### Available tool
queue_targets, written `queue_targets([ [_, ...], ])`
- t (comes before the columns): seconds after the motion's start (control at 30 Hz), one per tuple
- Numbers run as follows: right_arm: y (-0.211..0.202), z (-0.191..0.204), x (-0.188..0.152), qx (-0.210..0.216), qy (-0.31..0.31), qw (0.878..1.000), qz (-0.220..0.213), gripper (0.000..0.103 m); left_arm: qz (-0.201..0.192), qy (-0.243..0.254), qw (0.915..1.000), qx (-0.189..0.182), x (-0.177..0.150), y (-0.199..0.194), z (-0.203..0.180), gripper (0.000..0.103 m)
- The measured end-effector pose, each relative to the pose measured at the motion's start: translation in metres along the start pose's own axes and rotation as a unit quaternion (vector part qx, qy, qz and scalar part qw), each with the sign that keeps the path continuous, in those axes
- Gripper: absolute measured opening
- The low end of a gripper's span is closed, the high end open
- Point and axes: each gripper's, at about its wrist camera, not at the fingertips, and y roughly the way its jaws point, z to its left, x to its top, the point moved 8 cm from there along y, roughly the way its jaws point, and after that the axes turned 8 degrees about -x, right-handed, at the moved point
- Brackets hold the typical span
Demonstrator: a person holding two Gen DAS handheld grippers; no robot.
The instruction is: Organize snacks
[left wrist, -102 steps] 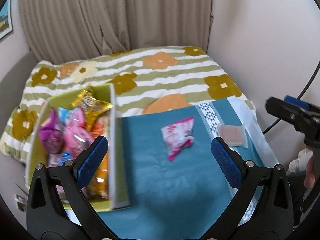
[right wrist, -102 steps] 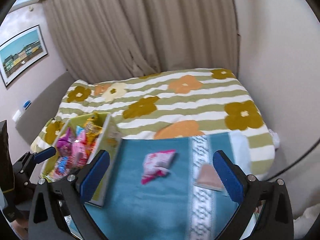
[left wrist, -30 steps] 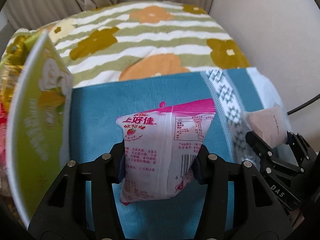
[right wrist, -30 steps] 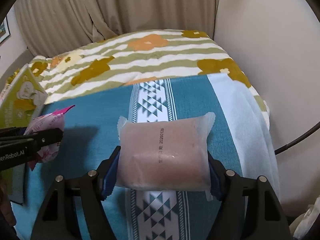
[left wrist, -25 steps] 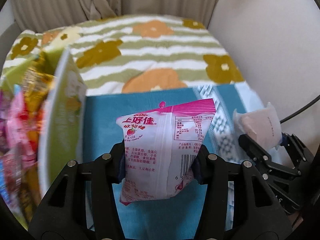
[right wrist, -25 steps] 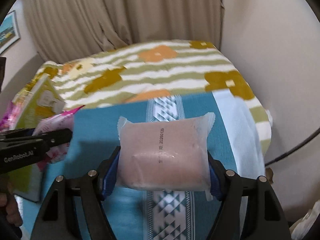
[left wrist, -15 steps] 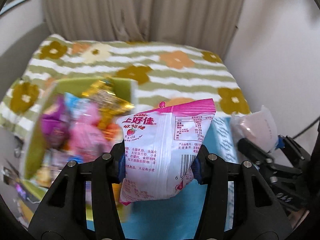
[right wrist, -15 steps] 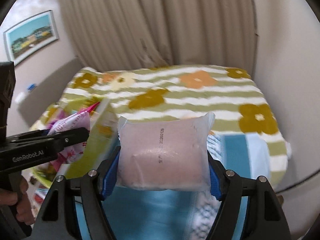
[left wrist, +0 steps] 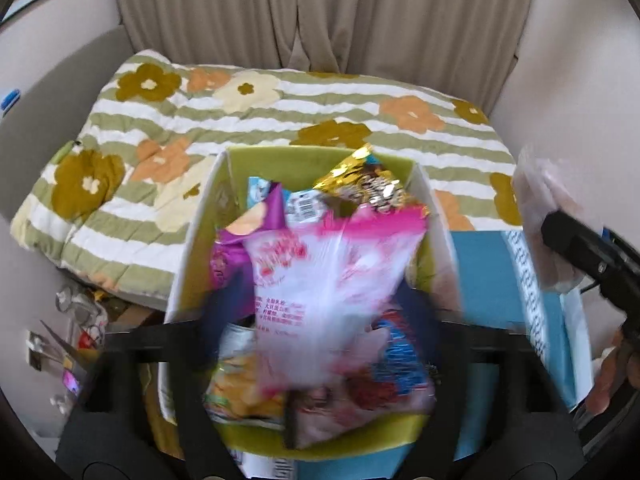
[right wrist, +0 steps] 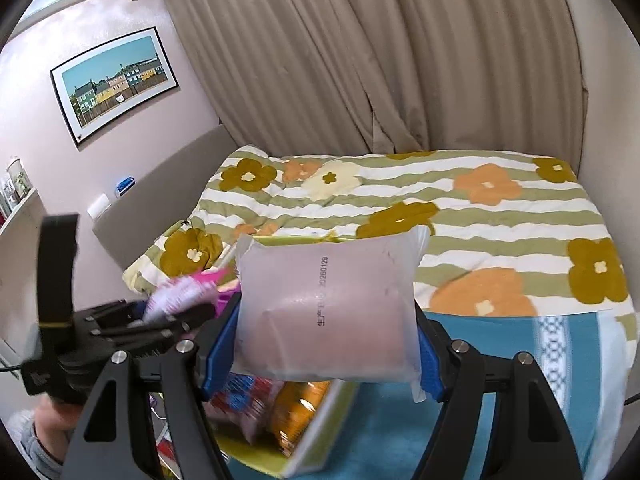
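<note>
Fingers of the left gripper (left wrist: 320,312), blurred, seem parted around the pink snack bag (left wrist: 328,280) over the full green box (left wrist: 192,240); right gripper (right wrist: 326,344) clamps a pale packet (right wrist: 326,312), unplaced.

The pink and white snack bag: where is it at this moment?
In the left wrist view, the pink and white snack bag sits centre frame between the left gripper fingers, above the snacks in the green box.
</note>
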Motion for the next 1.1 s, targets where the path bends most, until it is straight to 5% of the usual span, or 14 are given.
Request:
queue_targets([
  [0.67,0.065,0.045,0.012,-0.060,0.017,0.996,0.058,0.072,0.007,0.051,0.9966,-0.065,-0.008,-0.014,0.059,0.103],
  [0.73,0.078,0.047,0.010,-0.060,0.018,0.995,0.079,0.075,0.008,0.054,0.9967,-0.061,-0.009,-0.013,0.062,0.103],
  [0.83,0.084,0.042,0.005,-0.064,0.038,0.993,0.086,0.102,0.010,0.054,0.9973,-0.049,-0.016,-0.014,0.065,0.103],
  [1.1,0.053,0.041,-0.025,-0.071,0.025,0.994,0.074,0.103,0.006,0.036,0.9990,-0.024,-0.047,-0.029,0.059,0.103],
])
